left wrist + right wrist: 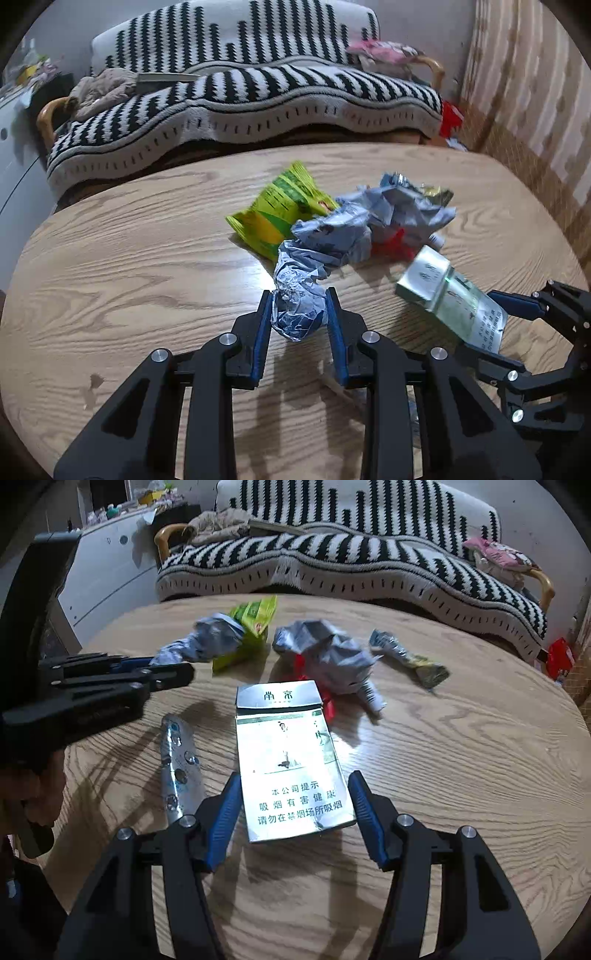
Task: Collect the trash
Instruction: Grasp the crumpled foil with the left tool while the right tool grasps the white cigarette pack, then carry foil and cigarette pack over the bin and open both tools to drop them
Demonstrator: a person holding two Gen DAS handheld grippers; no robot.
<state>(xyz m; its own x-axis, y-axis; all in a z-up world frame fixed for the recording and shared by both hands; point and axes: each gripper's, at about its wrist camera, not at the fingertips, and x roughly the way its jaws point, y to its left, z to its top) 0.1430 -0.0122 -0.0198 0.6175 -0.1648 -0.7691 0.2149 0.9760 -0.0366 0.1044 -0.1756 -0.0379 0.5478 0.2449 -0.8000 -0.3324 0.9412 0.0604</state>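
My left gripper [299, 308] is shut on a crumpled blue-white paper ball [297, 295], held just above the wooden table [129, 258]. My right gripper [293, 794] is shut on a silver-green cigarette pack [291, 760], its pads pressing both long sides. The pack also shows in the left wrist view [443, 291]. More trash lies beyond: a yellow-green snack bag [280, 210], a larger crumpled paper [373, 218] with a red scrap [391, 245], a twisted foil wrapper [410, 657] and a silver blister strip [179, 764].
A sofa with a black-and-white striped blanket [258, 96] stands behind the table. A white cabinet [110, 565] is at the back left. A red box [559, 657] sits on the floor at right. The left gripper appears in the right wrist view [110, 679].
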